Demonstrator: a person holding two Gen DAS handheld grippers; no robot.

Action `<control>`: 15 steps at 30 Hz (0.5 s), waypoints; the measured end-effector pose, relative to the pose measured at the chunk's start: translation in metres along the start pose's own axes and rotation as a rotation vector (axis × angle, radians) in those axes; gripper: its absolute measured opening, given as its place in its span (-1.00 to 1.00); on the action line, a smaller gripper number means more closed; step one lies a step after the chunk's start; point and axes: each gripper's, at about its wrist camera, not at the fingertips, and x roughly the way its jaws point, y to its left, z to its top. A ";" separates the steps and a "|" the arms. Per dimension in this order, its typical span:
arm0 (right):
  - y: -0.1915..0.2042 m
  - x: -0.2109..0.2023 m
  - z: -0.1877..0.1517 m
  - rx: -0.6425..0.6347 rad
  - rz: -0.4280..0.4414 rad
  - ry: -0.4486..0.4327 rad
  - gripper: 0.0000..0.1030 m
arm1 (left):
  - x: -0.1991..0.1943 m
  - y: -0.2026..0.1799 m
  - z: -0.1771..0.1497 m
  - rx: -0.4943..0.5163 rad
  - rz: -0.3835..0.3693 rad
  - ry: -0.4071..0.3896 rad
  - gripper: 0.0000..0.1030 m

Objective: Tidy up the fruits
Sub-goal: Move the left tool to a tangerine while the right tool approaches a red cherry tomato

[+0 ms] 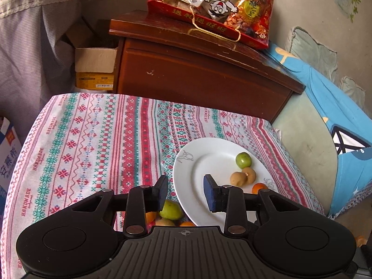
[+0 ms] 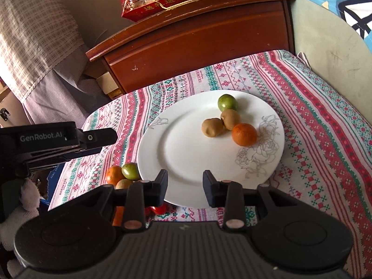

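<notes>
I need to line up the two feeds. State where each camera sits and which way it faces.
Left wrist: on the left hand-held gripper, angled down across the patterned cloth at the plate's left rim; its own open fingers show.
Right wrist: on the right hand-held gripper, angled down at the plate; its own open fingers show, the left hand-held gripper at left.
Shared: plate, fruit, wooden cabinet.

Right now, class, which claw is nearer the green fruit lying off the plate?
Left. The left claw hangs just over the green fruit beside the plate; the right claw sits over the plate's near rim, further away.
</notes>
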 end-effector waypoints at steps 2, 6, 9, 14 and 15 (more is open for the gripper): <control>0.004 -0.005 -0.003 -0.019 0.010 -0.018 -0.24 | -0.007 0.006 0.000 -0.013 0.003 -0.003 -0.36; 0.010 -0.012 -0.009 -0.036 0.049 -0.015 -0.13 | -0.020 0.016 -0.005 -0.036 0.020 -0.016 -0.36; 0.014 -0.015 -0.015 -0.033 0.066 0.000 0.00 | -0.029 0.021 -0.013 -0.041 0.031 -0.014 -0.17; 0.023 -0.017 -0.026 -0.070 0.060 0.039 0.00 | -0.041 0.025 -0.027 -0.030 0.051 -0.011 -0.14; 0.023 -0.018 -0.028 -0.072 0.053 0.038 0.00 | -0.041 0.025 -0.030 -0.025 0.057 -0.004 -0.14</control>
